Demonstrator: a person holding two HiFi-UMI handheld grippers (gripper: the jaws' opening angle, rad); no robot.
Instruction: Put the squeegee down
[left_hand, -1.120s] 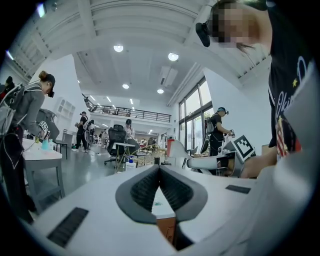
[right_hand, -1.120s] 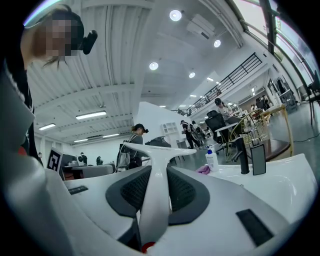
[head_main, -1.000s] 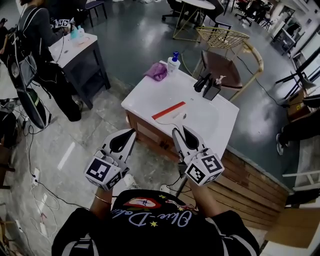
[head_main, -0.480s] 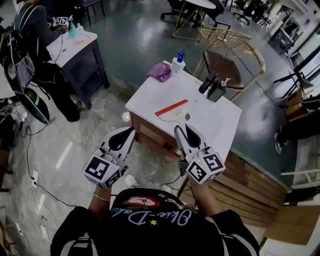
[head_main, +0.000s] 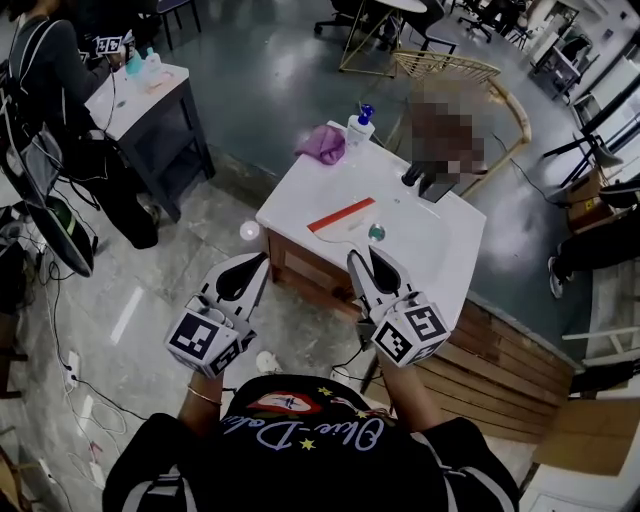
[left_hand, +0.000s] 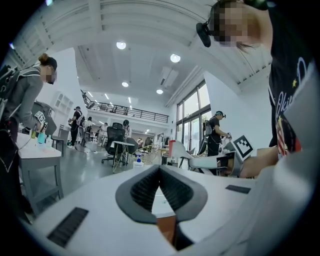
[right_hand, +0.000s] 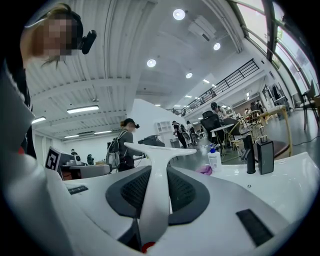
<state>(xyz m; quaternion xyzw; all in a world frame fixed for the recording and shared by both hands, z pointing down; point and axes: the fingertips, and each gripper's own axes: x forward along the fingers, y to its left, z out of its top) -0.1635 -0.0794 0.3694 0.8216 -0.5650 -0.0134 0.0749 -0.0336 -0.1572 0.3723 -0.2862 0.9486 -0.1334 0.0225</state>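
Right tongs (head_main: 362, 260): clamping the squeegee (head_main: 340, 215) by its white handle, jaws standing partly apart around it.
Left tongs (head_main: 254, 266): sitting closed, carrying nothing.
Squeegee: jutting straight ahead of the right tongs, red blade lying crosswise, seemingly hovering just over the table (head_main: 320, 180) near its front edge.
Nearer hand: the right, already gripping it.

A white desk (head_main: 428, 262) is carrying a blue-capped pump bottle (head_main: 360, 127) at its far corner, with a purple cloth (head_main: 323, 145) lying just beside it. A black faucet (head_main: 412, 176) is standing nearby. A person (head_main: 48, 75) is leaning over a dark side desk (head_main: 165, 95), well apart.
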